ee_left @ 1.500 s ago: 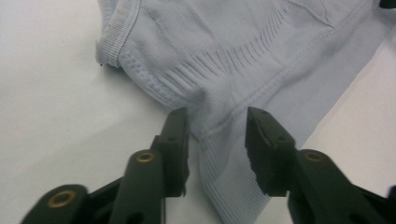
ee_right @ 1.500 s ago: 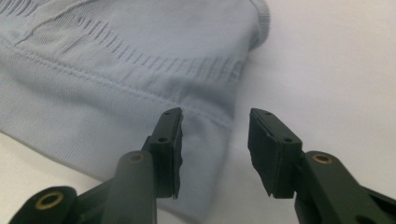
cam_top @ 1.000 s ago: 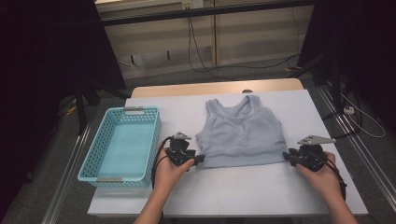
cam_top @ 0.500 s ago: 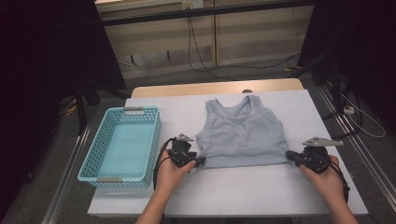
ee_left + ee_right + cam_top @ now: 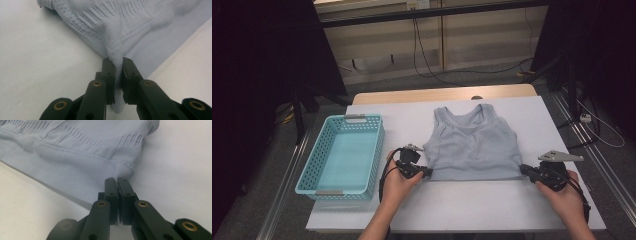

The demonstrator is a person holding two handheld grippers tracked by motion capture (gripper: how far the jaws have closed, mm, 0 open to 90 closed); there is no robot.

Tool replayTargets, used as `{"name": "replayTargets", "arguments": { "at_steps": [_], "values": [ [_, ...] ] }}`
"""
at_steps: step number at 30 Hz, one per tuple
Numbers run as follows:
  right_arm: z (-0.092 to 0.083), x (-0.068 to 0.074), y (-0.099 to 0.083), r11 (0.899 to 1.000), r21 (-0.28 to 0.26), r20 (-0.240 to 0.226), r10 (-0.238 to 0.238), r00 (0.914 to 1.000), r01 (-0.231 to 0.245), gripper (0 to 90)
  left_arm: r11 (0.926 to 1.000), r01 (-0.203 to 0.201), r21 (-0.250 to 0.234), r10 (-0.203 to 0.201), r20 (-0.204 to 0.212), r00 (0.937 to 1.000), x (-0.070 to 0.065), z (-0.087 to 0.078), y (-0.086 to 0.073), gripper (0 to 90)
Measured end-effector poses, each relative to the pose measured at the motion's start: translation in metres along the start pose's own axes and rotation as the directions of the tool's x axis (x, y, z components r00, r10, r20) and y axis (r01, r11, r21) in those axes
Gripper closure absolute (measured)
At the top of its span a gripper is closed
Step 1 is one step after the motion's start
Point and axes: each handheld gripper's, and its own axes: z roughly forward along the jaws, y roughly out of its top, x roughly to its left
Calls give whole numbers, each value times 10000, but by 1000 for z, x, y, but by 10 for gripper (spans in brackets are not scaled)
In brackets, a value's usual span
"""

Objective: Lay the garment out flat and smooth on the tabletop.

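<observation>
The tank top (image 5: 140,22) is ribbed, matt knit cloth with stitched hems; the basket (image 5: 312,172) looks like perforated plastic. The table (image 5: 37,75) is smooth and matt.

Light blue plastic basket (image 5: 343,152) on left part of white tabletop (image 5: 472,205), long side running away from viewer, inside bare. Wooden edge strip (image 5: 412,95) along tabletop's far side. Grey floor (image 5: 492,72) beyond, black cables (image 5: 472,70) trailing across it. Metal rails (image 5: 287,200) flank tabletop on both sides.
</observation>
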Motion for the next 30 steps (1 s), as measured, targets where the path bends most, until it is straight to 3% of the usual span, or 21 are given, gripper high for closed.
{"name": "replayTargets", "arguments": {
  "at_steps": [9,13,20,26,28,30],
  "values": [
    [-11,5,-1,9999,-144,-290,-75,9996,71,880,9998,129,167,-135,378,9992,-1,-17,-4,840],
    [-13,15,-3,9992,69,-401,-379,9985,382,880,9991,210,359,-221,303,9993,0,-23,-11,842],
    [-3,32,-7,9952,500,-682,-806,9944,841,869,9990,359,272,-361,59,9993,4,-35,-27,841],
    [-3,34,-1,9936,221,-430,-1098,9930,1108,709,9994,85,341,-78,-230,9997,2,-31,-25,825],
    [-4,34,5,9925,-72,-366,-1225,9918,1223,576,9999,37,147,-33,-287,9996,4,-31,-24,755],
    [-2,34,13,9921,-249,-339,-1235,9918,1227,542,9999,75,-78,-78,-293,9995,4,-31,-24,706]
  ]
}}
